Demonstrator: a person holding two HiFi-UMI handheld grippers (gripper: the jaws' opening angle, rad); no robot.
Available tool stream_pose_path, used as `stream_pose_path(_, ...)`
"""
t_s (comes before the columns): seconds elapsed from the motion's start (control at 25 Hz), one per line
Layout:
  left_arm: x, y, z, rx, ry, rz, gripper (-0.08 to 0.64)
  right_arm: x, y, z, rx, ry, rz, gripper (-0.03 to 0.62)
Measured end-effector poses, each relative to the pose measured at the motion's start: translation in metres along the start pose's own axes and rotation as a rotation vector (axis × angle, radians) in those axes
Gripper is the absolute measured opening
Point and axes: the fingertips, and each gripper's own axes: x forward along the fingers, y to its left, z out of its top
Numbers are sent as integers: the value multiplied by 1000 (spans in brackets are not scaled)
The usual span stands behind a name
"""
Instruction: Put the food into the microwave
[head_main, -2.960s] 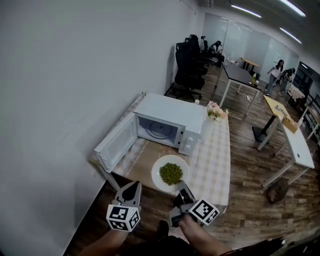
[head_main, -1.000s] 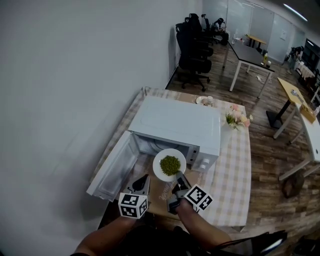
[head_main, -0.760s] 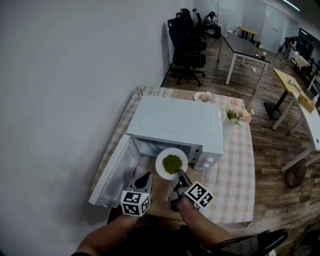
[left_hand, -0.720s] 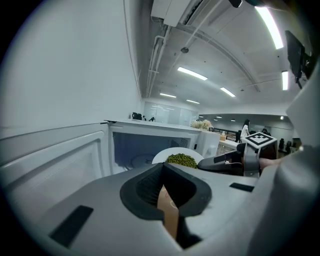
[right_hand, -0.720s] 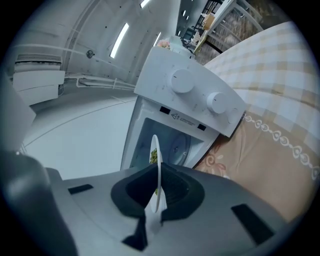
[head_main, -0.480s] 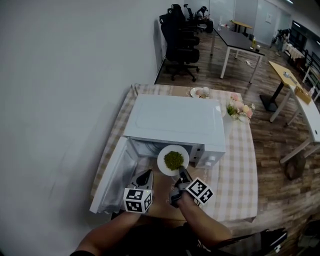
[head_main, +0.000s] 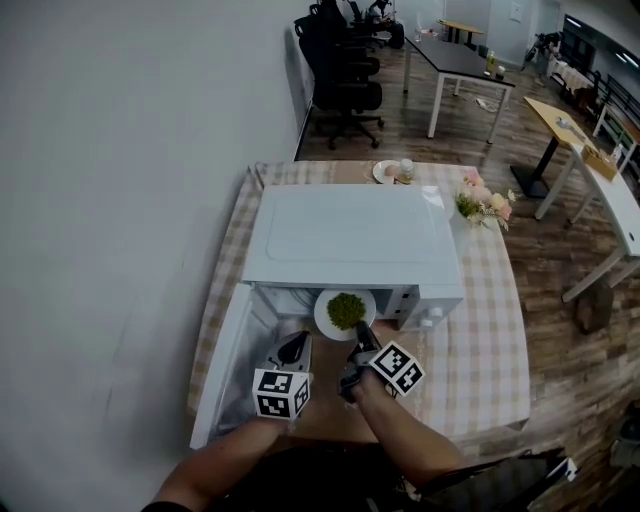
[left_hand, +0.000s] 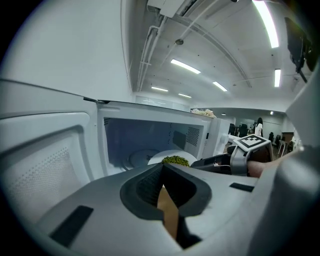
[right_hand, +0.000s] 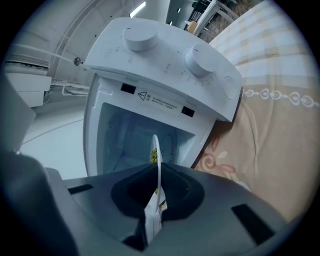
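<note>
A white box microwave, door swung open, stands on a checked-cloth table in a wood-floored office. One round white plate carrying a heap of green food sits at the oven's mouth, its rim pinched by the right gripper. The left gripper is alongside, jaws pressed together on nothing.

The microwave was cased in smooth white panels with a faint gloss. The plate was finished smooth and white. Matt checked cloth was used for the tablecloth, wood-grain planks for the floor.
</note>
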Motion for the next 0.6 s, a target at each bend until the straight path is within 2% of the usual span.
stream_pose_path(0.2, 8, 1, 5, 10, 6, -35, 8, 12, -12, -1, 50, -32, -43, 20)
stream_pose_path(0.6, 18, 6, 3, -6, 20, -68, 8, 32, -21, 4, 116, -92, -68, 20)
